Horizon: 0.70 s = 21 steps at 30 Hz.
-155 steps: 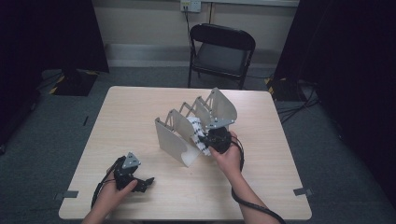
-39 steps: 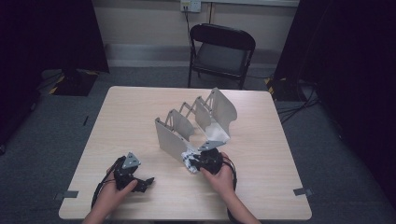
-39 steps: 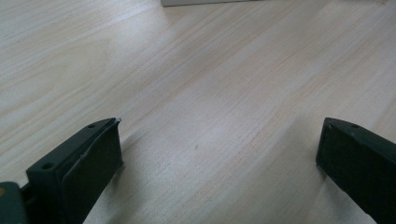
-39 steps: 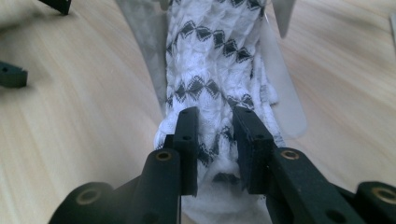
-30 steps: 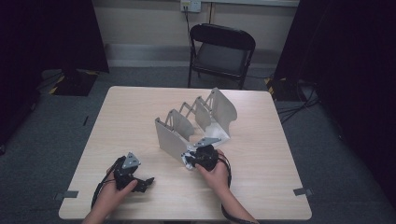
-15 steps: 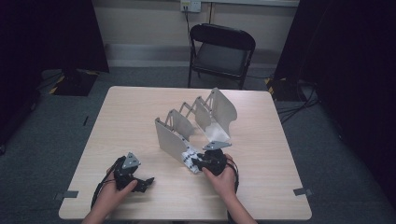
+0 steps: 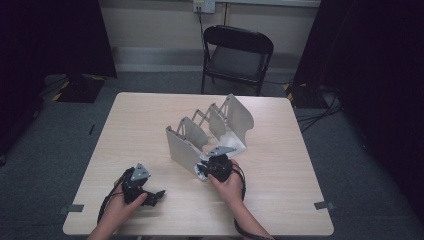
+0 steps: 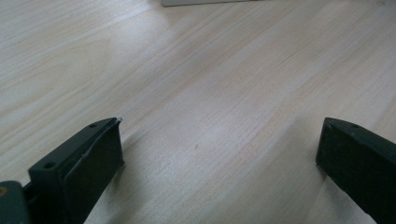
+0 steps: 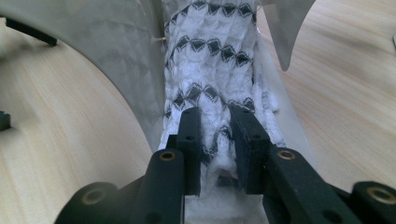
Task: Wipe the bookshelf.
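Observation:
A grey metal rack [image 7: 216,127] with several upright dividers stands in the middle of the table. A white cloth with black diamond rows [image 9: 210,56] lies in the slot between two dividers [image 9: 107,42]. My right gripper [image 9: 217,116] is at the rack's near end [image 7: 206,169]. Its jaws have just been closing and now pinch a bunched fold of the cloth. My left gripper [image 7: 156,195] rests on the table at the lower left, its jaws wide open [image 8: 219,154] over bare wood with nothing between them.
The light wooden table [image 7: 300,165] has free room on both sides of the rack. A black folding chair [image 7: 235,55] stands beyond the far edge. Cables trail from both grippers toward the near edge.
My right gripper has come back from the rack's middle to its near end, with the cloth now showing there, and has edged slightly left in the last half second. My left gripper has not moved.

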Available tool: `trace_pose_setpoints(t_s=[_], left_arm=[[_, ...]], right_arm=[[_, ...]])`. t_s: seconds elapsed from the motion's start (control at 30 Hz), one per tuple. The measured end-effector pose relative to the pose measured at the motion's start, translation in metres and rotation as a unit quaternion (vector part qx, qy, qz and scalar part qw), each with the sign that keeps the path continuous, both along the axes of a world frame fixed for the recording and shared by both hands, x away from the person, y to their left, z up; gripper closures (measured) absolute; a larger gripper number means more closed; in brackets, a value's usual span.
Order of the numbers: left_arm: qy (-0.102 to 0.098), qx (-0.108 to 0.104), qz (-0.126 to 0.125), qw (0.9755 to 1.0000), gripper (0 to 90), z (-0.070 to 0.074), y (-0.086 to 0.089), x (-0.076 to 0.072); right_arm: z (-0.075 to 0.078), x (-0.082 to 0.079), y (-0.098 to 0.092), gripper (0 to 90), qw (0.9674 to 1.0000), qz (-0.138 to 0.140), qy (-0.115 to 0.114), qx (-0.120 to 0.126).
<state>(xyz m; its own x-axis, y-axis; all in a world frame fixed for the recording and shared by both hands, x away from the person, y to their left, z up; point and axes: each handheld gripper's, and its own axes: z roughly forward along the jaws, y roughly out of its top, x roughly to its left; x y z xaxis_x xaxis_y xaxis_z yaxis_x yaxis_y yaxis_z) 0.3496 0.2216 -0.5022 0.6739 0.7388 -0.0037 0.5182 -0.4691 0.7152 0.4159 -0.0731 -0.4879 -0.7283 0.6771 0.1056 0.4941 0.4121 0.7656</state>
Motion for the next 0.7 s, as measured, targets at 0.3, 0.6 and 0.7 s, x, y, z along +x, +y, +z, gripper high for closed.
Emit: trace_pose_setpoints(t_s=[0.3,0.6,0.7], left_arm=[[0.0,0.0,0.0,1.0,0.0,0.0,0.0,0.0],[0.0,0.0,0.0,1.0,0.0,0.0,0.0,0.0],[0.0,0.0,0.0,1.0,0.0,0.0,0.0,0.0]], right_arm=[[-0.004,-0.004,-0.004,74.7,1.0,0.001,0.005,0.004],[-0.002,-0.017,-0.019,74.5,0.9998,0.004,0.015,-0.01],[0.0,-0.021,-0.024,74.5,0.9997,-0.001,0.014,-0.021]])
